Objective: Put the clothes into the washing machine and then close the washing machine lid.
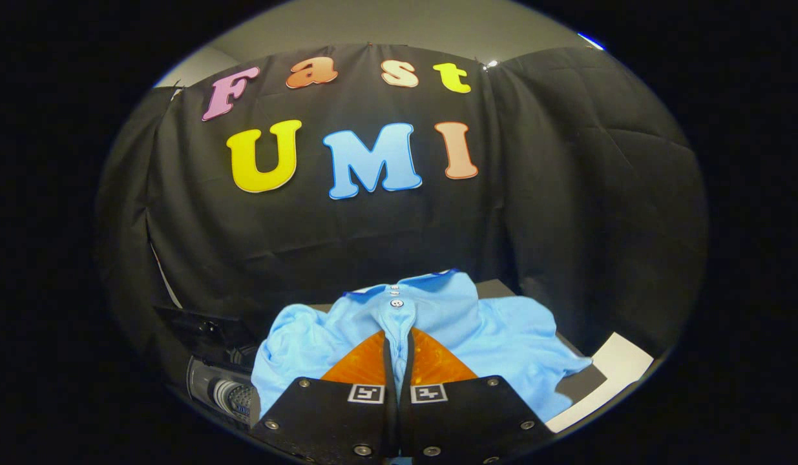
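Tongs (399, 345) are pinching the light blue polo shirt (437, 323) by its button placket, nearly closed, so loading the washing machine (221, 387) and closing its lid are seemingly remaining.

A staged recording booth: black cloth wall (567, 194) draped behind a dark table (495, 287).

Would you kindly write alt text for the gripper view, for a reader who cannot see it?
The tool is closed on a fold of a light blue polo shirt, pinching the fabric just below its buttoned placket. The shirt drapes to both sides of the fingers, in front of a black cloth wall. A washing machine lies low beside the shirt.
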Tool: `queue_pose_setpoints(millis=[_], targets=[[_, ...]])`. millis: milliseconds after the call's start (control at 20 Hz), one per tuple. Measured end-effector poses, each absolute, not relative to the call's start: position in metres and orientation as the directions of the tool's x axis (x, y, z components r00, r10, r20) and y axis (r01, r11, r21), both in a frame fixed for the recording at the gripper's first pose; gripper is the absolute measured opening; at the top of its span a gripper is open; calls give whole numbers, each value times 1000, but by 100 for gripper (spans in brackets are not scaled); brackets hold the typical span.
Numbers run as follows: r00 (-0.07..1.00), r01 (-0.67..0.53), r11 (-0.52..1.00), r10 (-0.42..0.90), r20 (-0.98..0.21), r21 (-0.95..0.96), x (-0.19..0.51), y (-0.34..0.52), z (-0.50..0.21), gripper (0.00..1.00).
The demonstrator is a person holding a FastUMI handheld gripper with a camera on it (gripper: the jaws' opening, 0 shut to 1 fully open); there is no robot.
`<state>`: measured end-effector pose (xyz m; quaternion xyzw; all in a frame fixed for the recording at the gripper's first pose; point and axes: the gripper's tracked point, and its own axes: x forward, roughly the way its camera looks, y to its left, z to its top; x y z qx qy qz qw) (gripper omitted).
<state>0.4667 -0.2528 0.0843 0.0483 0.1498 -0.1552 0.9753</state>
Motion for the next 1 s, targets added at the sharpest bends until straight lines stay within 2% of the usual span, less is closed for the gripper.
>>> queue_pose_setpoints(millis=[450, 750, 1000], targets=[[912, 351, 937, -339, -229, 10, 479, -218, 165, 1], [909, 368, 930, -357, -214, 9, 486, -173, 174, 1], [925, 331, 944, -322, -202, 13, 494, -103, 182, 1]])
